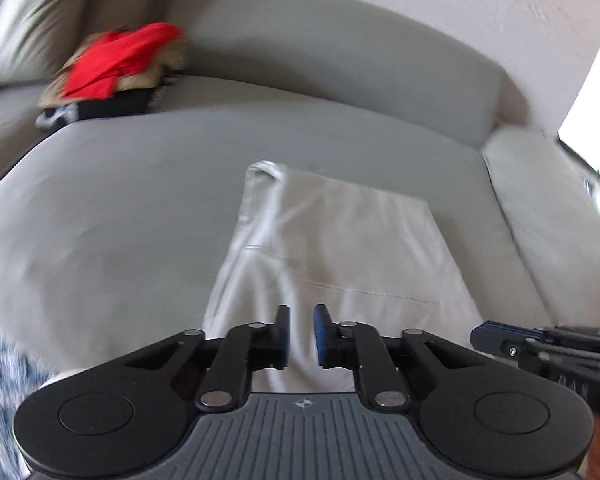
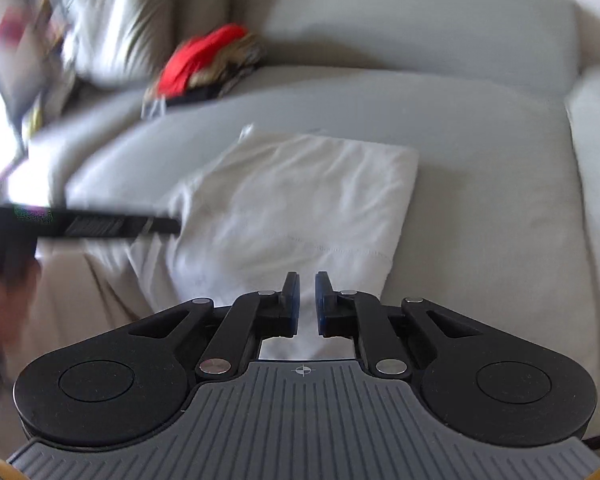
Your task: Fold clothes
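Two grippers over one folded white garment on a grey sofa.

One white garment point(image 1: 332, 248) lies folded flat on the sofa seat point(image 1: 120, 200); one pile of clothes point(image 1: 116, 68), a red piece on top, sits farther back against the backrest. Left gripper point(image 1: 302, 336) and right gripper point(image 2: 307, 304) both point steeply down at the garment's near edge. Each pair of jaws stands narrowly apart with a clear gap; nothing is pinched between the pads. The right gripper's tip shows at the left view's right edge.
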A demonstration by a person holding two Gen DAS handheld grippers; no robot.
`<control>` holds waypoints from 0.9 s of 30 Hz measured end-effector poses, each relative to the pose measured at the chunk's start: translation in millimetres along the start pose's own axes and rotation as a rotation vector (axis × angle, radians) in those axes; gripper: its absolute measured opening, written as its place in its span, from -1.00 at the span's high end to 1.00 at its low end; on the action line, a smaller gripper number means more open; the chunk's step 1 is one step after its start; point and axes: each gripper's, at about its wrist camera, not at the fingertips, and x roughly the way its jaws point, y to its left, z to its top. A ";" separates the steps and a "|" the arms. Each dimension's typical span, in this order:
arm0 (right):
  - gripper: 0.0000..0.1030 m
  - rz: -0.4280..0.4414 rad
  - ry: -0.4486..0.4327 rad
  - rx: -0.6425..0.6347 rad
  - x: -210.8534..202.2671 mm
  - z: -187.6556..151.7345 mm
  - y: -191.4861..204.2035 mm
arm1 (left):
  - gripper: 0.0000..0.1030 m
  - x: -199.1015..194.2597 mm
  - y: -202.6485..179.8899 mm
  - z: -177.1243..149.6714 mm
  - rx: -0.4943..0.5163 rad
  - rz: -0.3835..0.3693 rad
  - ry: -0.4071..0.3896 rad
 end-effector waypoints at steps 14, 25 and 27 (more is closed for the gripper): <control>0.65 0.028 -0.024 0.257 -15.3 20.8 -73.0 | 0.56 -3.6 7.1 17.6 0.009 -0.001 0.126; 0.65 0.405 -0.050 0.631 115.8 61.1 -126.1 | 0.80 121.0 13.9 97.5 -0.155 -0.318 0.149; 0.79 0.402 -0.039 0.688 137.6 57.2 -139.1 | 0.86 142.8 24.8 99.7 -0.207 -0.326 0.155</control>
